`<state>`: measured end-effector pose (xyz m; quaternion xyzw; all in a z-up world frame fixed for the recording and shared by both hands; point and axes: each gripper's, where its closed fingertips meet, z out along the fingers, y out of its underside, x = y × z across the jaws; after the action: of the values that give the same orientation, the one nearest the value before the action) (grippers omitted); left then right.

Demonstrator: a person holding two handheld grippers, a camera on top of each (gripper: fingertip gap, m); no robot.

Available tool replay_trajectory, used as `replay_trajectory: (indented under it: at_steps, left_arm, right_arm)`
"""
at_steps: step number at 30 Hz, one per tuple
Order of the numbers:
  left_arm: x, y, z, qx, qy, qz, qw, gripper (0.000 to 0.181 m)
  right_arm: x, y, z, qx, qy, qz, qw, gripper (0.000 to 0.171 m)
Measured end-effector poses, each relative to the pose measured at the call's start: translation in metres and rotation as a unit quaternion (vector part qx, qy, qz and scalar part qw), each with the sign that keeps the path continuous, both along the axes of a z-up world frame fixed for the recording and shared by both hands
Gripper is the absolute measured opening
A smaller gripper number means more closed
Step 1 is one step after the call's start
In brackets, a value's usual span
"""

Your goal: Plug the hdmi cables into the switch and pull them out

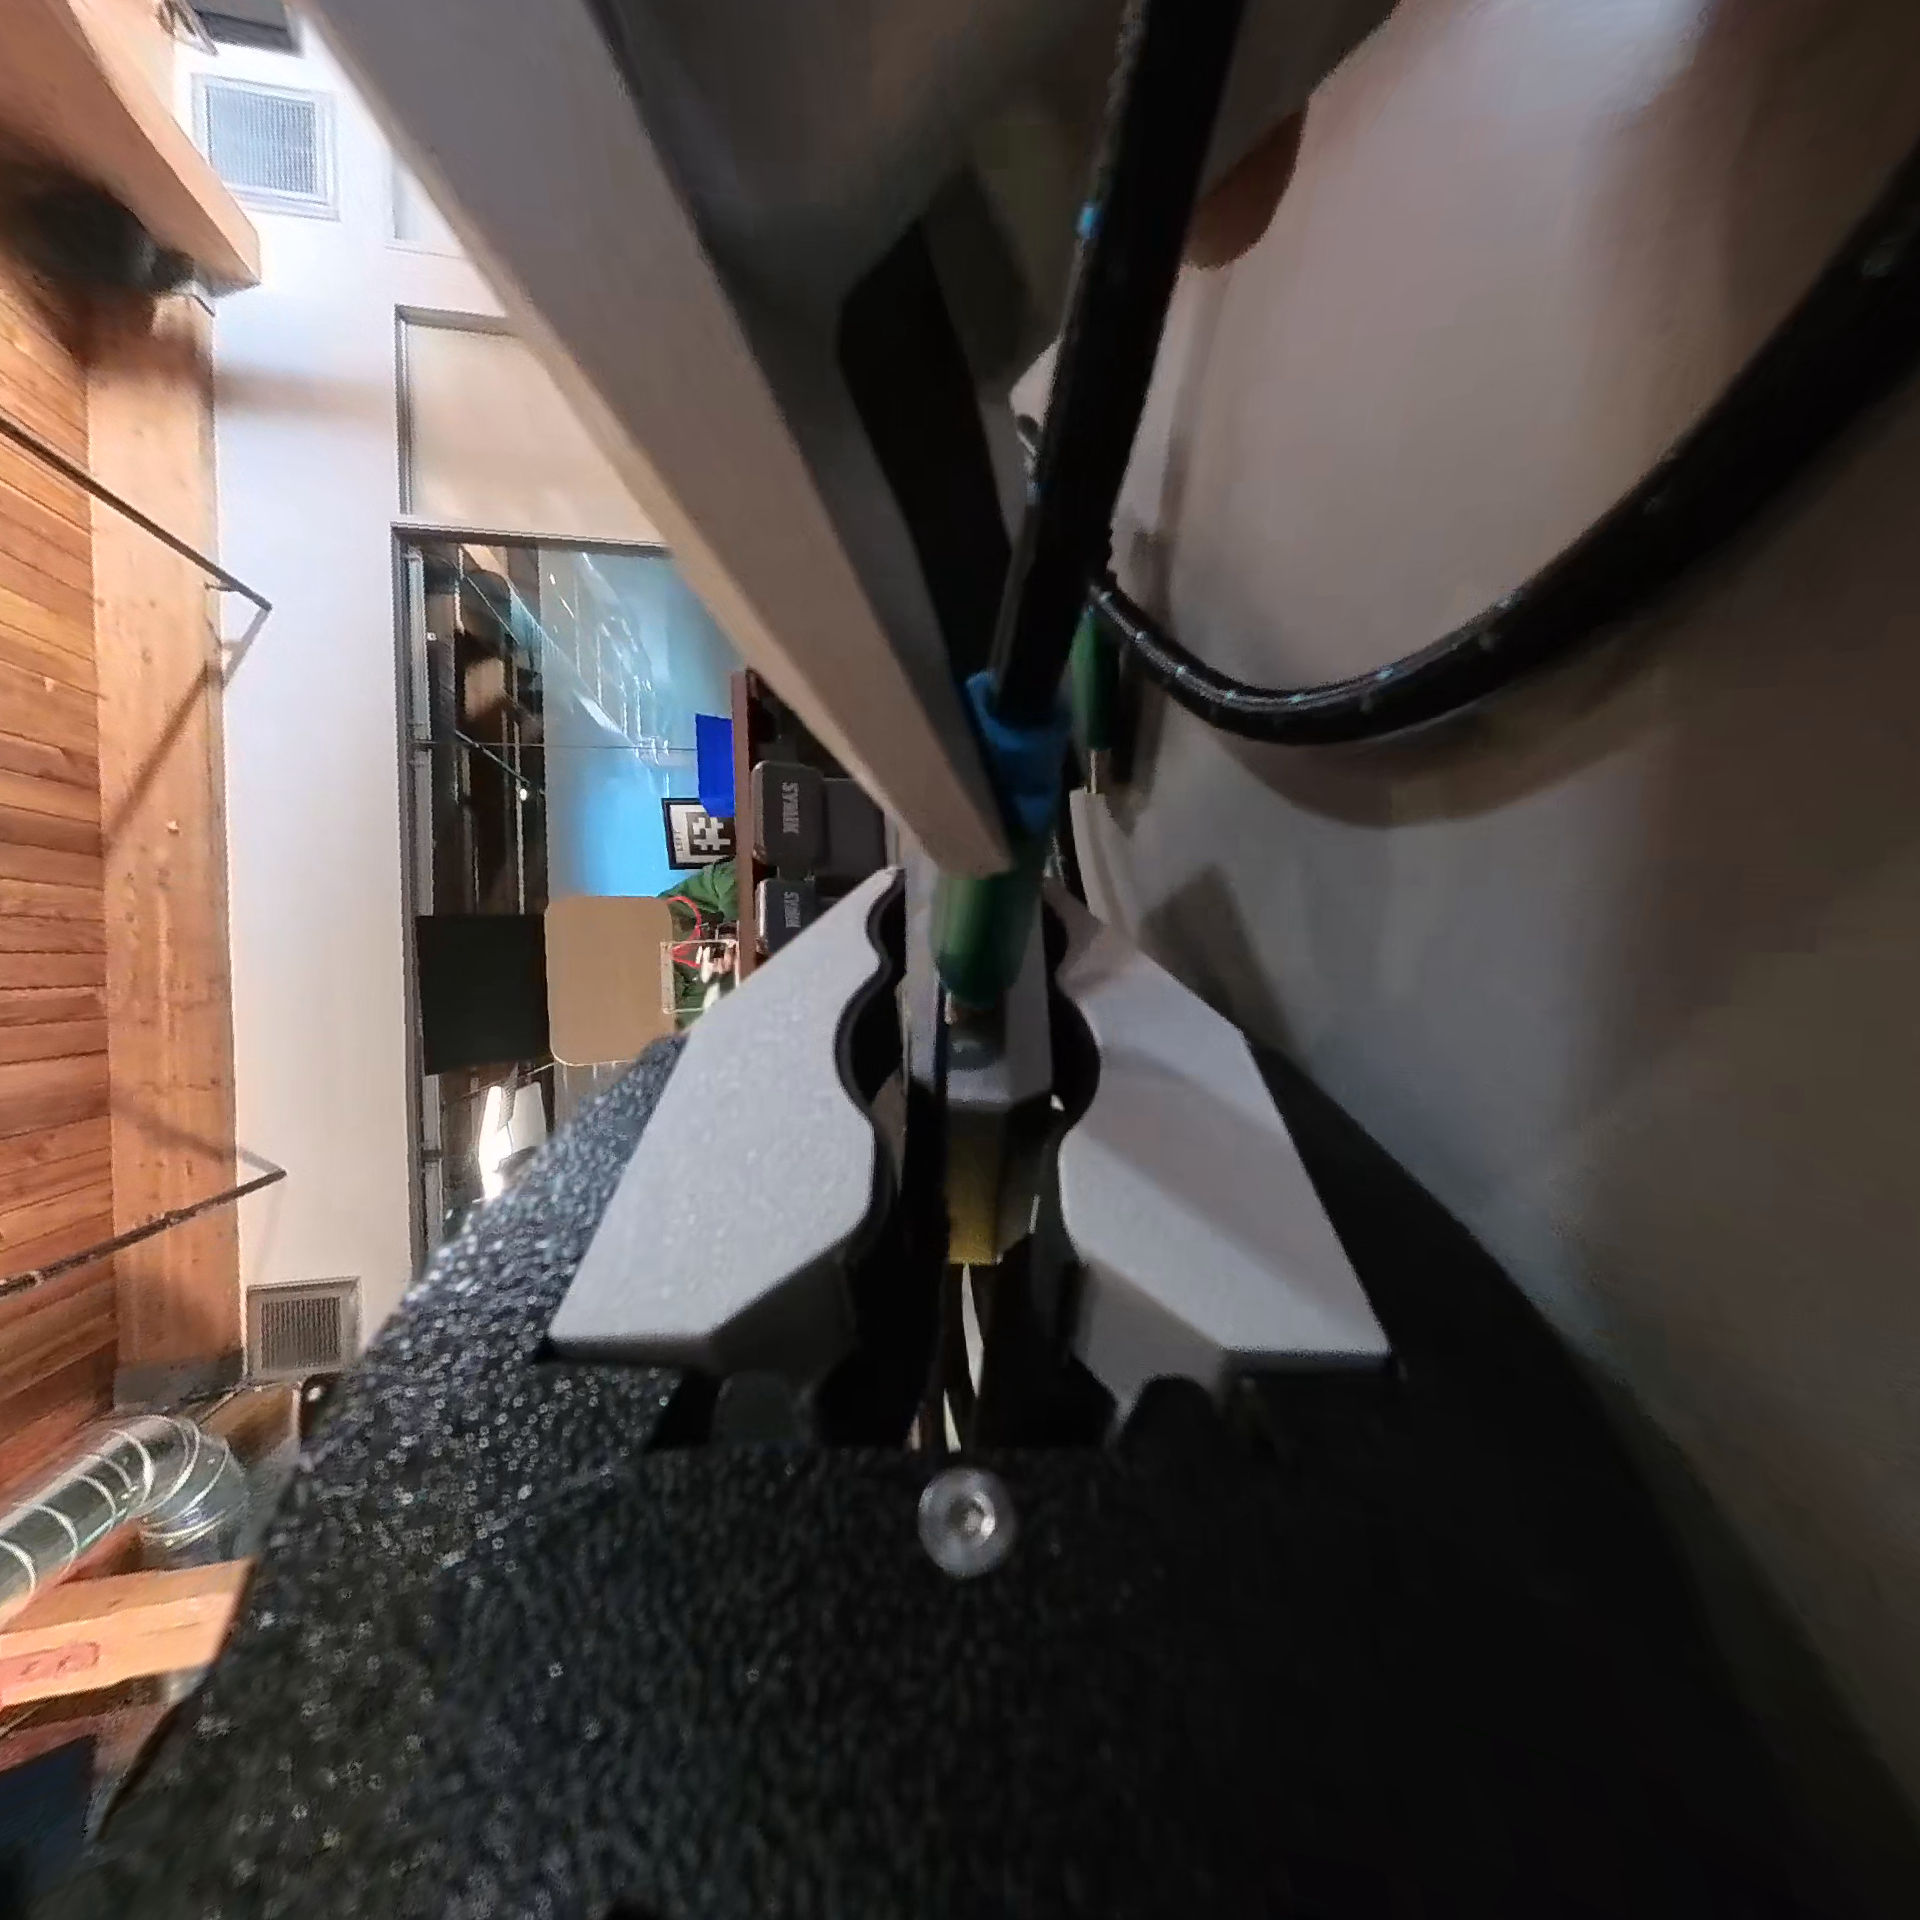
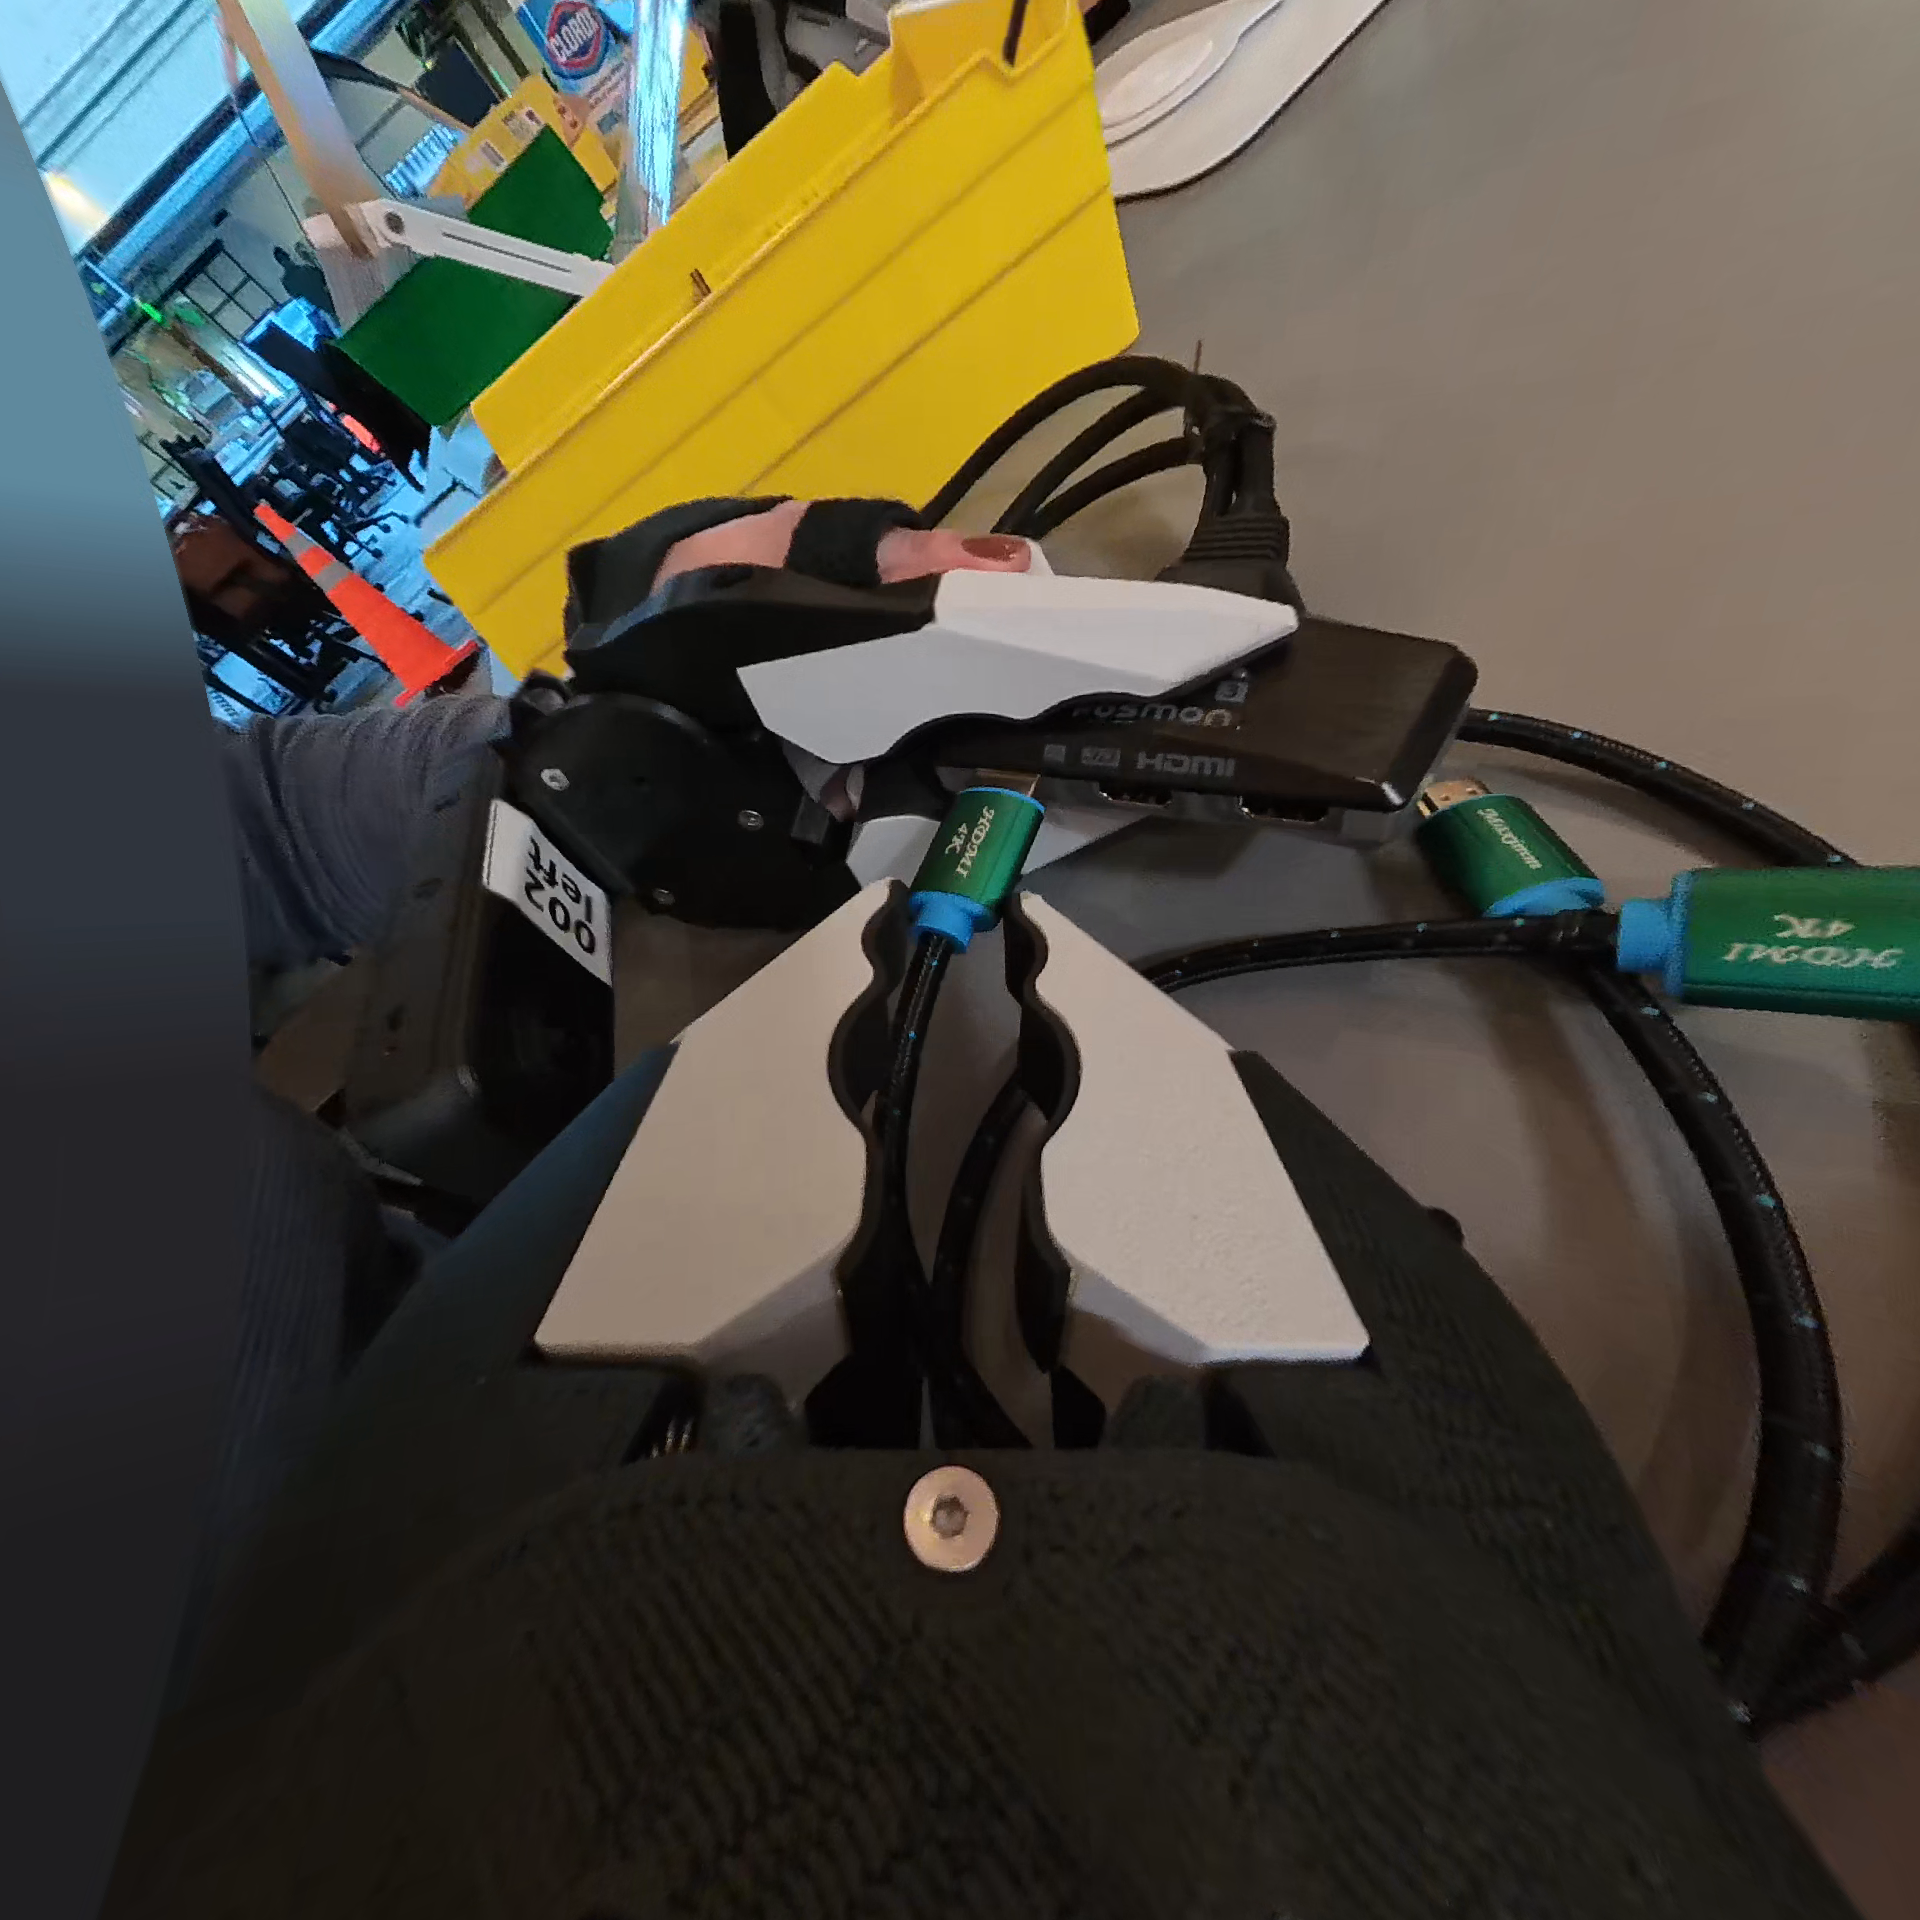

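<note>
- Green metal HDMI plug (image 2: 975, 844) at leftmost port of black switch (image 2: 1340, 717); braided cable pinched behind blue collar by right gripper (image 2: 940, 914).
- Left gripper (image 2: 1023, 665) clamped across switch, on grey table (image 2: 1558, 364).
- Judged: shell rigid, cable limp; better held at shell.

A yellow plastic bin (image 2: 831, 343) stands on the grey bench (image 2: 1558, 364), with a green bin (image 2: 468, 312) just beside it farther back and an orange traffic cone (image 2: 364, 603) on the floor beyond. A white flat pad (image 2: 1174, 94) lies near the bench's far edge. In the left wrist view, a wood-panelled wall (image 1: 62, 831), a shiny flexible duct (image 1: 114, 1496) and a glass door (image 1: 582, 727) fill the background.
</note>
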<state>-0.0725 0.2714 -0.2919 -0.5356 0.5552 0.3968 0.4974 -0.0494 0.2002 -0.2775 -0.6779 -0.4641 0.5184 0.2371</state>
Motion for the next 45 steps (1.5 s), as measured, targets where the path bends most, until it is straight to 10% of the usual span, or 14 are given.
replay_trajectory:
  at_steps: [15, 20, 45]
  left_arm:
    - [-0.008, -0.003, -0.005, -0.037, -0.014, -0.028, 0.999, 0.020]
    - [-0.010, -0.001, -0.009, -0.055, -0.023, 0.010, 0.998, 0.019]
    - [-0.012, 0.000, -0.011, -0.051, -0.016, 0.068, 0.996, 0.018]
  right_arm:
    - [0.009, 0.004, -0.002, -0.017, 0.007, 0.024, 1.000, 0.017]
    - [0.009, 0.017, -0.006, 0.114, -0.031, -0.016, 0.993, 0.035]
    - [0.000, 0.014, -0.010, 0.219, -0.066, -0.059, 0.972, 0.018]
